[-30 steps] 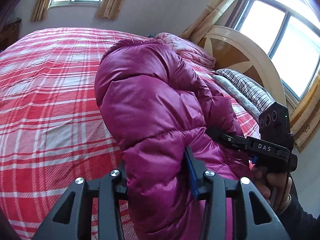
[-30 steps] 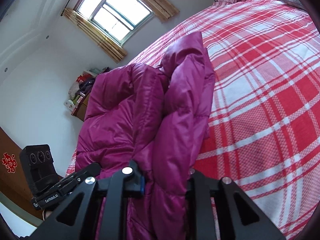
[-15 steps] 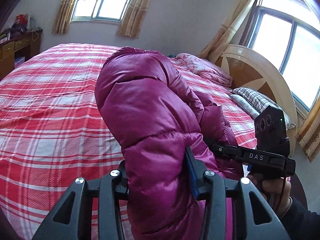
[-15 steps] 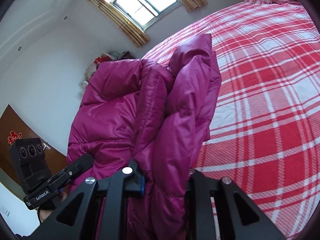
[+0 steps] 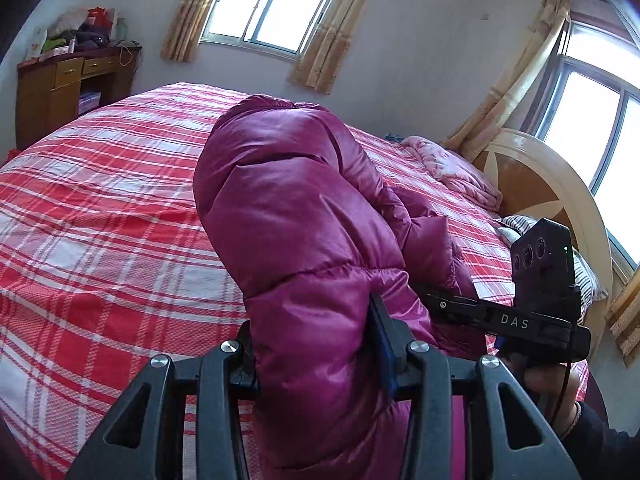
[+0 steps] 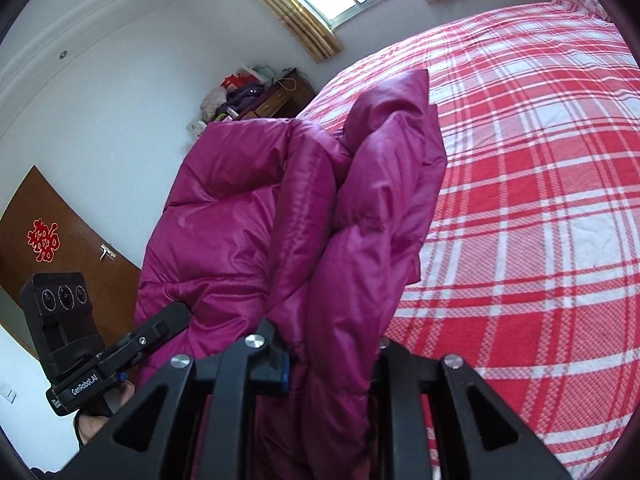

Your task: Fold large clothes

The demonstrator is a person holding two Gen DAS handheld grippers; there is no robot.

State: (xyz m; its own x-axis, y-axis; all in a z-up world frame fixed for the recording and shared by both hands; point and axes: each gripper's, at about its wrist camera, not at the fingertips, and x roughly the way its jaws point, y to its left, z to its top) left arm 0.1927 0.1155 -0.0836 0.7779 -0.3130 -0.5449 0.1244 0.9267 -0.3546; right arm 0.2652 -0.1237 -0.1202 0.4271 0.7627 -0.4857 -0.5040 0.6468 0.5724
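Observation:
A magenta puffer jacket (image 5: 296, 216) hangs bunched above the red plaid bed (image 5: 100, 220). My left gripper (image 5: 316, 356) is shut on a thick fold of its edge. My right gripper (image 6: 332, 360) is shut on another fold of the same jacket (image 6: 248, 208). The right gripper also shows in the left wrist view (image 5: 516, 316), at the right of the jacket. The left gripper shows in the right wrist view (image 6: 120, 356), at the lower left. Both hold the jacket lifted, and its lower part is hidden below the frames.
The bed's red plaid sheet (image 6: 540, 200) spreads wide ahead. A pink quilt (image 5: 452, 168) and striped pillow (image 5: 584, 276) lie by the cream headboard (image 5: 552, 184). A wooden desk (image 5: 68, 88) with clutter stands by the far wall. A brown door (image 6: 52, 248) is at the left.
Both grippers have risen and tilted up with the jacket. More of the far wall, windows and desk is in view, and the jacket hangs higher over the bed.

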